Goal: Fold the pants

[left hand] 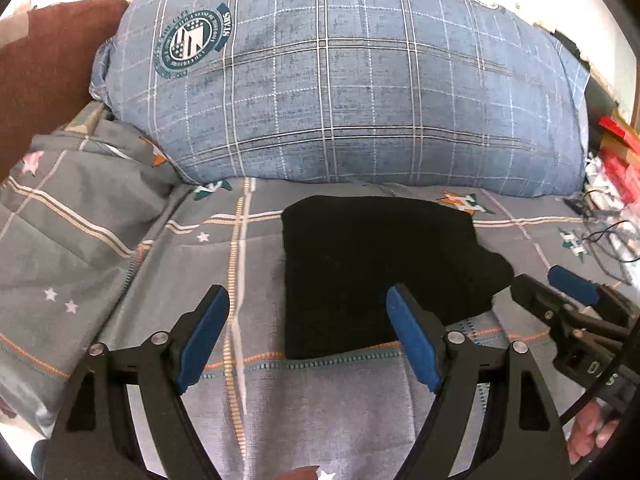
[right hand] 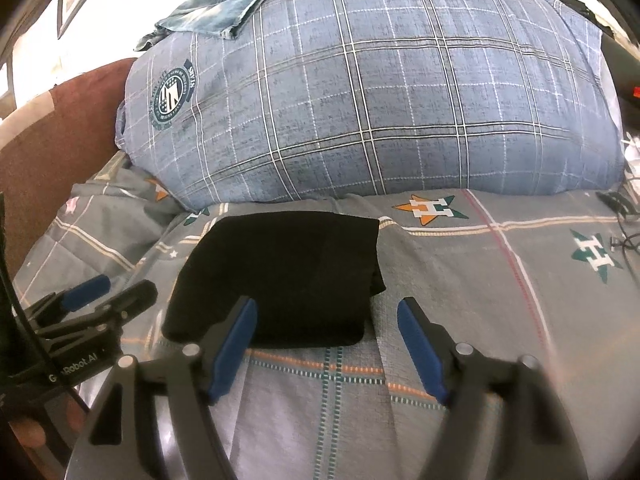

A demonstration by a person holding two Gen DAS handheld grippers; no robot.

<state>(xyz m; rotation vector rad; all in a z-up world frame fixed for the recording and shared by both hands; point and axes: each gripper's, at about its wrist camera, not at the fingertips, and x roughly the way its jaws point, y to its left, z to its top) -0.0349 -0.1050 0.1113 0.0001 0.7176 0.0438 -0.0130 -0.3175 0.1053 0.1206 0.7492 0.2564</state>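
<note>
left gripper (left hand: 306, 336) — black two-finger tool with blue pads, jaws spread wide, nothing between them; it hangs over the bedsheet with its right pad above the near left corner of the folded black cloth pants (left hand: 368, 268). right gripper (right hand: 328, 346), same build, jaws apart and empty, left pad over the near edge of the bundle. a hand shows low at the frame edge behind each tool.

pants lie as a compact dark rectangle on the grey plaid bedsheet with star prints (right hand: 460, 300), just ahead of both grippers, short of the big blue checked pillow (right hand: 380, 100). folded denim piece (right hand: 216, 12) sits on top of the pillow, well apart.

judgement: fold looks near done. risks — a lobe of black fabric sticks out at the right side; a careless pinch or drag there could pull layers open. a pad could also catch the sheet under the bundle and skew it.
</note>
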